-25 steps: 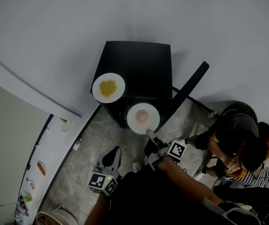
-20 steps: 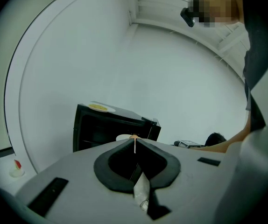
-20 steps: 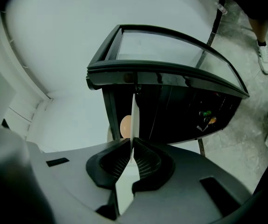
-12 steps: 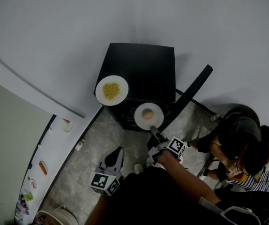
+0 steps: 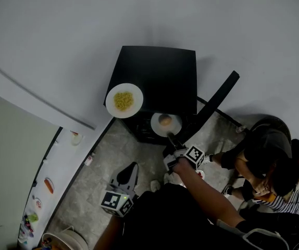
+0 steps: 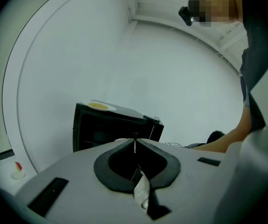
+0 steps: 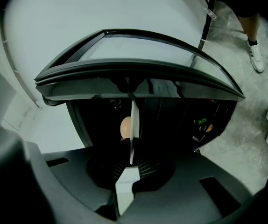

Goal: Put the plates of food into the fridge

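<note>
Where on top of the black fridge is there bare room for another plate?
The fridge top is bare behind and to the right of the plate of yellow food on its front left corner. The front is crowded: the right gripper holds a second plate there, beside the open door.

A person [image 5: 266,155] sits on the grey stone floor [image 5: 95,186] at right. At left, a white ledge [image 5: 55,171] carries a small cup [image 5: 73,138]. A white wall [image 5: 139,14] stands behind.
</note>
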{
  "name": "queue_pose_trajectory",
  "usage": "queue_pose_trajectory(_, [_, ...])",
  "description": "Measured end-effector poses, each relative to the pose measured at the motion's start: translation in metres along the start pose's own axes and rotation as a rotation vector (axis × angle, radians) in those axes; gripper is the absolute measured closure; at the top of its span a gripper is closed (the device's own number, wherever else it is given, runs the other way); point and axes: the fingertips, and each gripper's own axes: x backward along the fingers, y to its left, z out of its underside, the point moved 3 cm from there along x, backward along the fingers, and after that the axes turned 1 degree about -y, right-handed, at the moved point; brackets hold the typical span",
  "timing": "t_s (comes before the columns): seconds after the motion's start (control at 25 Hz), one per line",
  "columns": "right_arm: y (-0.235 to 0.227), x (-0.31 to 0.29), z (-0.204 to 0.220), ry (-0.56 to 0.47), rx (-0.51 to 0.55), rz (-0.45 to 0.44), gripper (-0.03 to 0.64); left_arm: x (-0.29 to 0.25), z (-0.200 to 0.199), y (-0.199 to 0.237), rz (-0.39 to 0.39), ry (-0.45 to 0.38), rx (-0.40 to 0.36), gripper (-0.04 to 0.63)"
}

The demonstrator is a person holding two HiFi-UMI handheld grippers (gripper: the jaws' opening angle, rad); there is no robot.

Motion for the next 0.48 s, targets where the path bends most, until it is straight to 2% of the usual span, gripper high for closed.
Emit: queue_pose_trajectory(0.48, [-0.014, -0.024, -0.015, -0.055, -0.030, 0.045, 0.583, -0.005, -0.002, 0.000, 0.004, 0.011, 0.008, 0.569])
